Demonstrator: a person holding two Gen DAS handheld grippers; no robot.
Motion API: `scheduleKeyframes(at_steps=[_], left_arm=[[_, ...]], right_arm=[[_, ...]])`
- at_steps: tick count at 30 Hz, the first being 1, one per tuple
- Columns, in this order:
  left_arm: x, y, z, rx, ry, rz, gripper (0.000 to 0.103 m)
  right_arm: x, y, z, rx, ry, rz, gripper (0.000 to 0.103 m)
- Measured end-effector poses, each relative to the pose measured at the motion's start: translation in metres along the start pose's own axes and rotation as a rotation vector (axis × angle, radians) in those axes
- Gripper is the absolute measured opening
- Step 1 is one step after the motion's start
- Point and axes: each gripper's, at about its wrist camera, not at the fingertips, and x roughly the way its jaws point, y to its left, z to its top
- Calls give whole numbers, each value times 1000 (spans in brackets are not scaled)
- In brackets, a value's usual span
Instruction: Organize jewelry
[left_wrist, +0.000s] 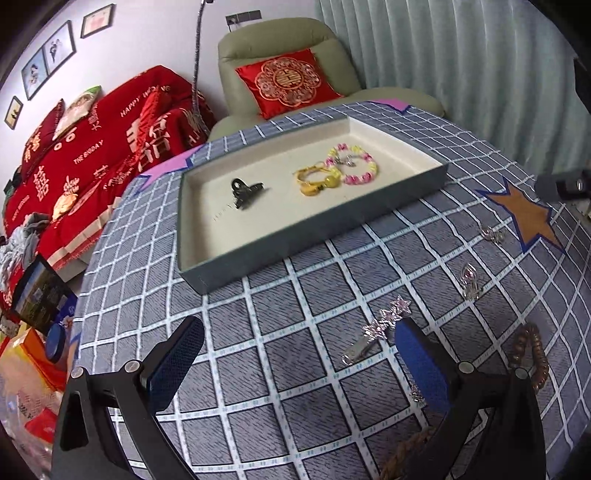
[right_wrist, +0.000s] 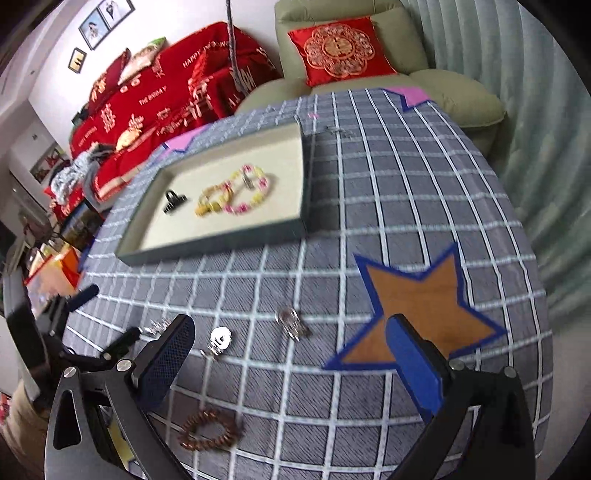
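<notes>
Left gripper (left_wrist: 299, 354) fills the near foreground of the left view: fingers spread wide, nothing between them, hovering over the table (left_wrist: 295, 406). Right gripper (right_wrist: 291, 354) likewise released and empty, above the table's near-right part, its right pad over the star patch (right_wrist: 424, 295).

Tray (left_wrist: 207, 273) sits toward the far-left part of the table, well apart from both grippers. Inside: bead bracelet (left_wrist: 360, 168) and yellow bracelet (left_wrist: 317, 181) touching each other, black clip (left_wrist: 243, 192) apart to their left.

Loose pieces lie on the cloth near the front edge. Brown bracelet (right_wrist: 208, 434) lies just below the right gripper's left finger. Star hairpin (left_wrist: 376, 328) lies just beside the left gripper's right pad, long axis diagonal, star end farther from the camera, plain end nearer. Two silver earrings (right_wrist: 291, 323) (right_wrist: 219, 341) lie ahead of the right gripper, between its fingers.

Judgement: hairpin is nearest the left gripper, slightly right of its gap; a small rightward shift would be needed. Earrings suit the right.
</notes>
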Motion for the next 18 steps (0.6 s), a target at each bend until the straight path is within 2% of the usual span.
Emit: scheduleKeyframes(at_steps=[15, 18], left_arm=[[19, -17, 1, 45, 52, -21, 103], [21, -18, 2, 50, 59, -27, 103]], right_arm=[[17, -2, -21, -41, 40, -73, 103], [20, -1, -21, -55, 42, -75, 100]])
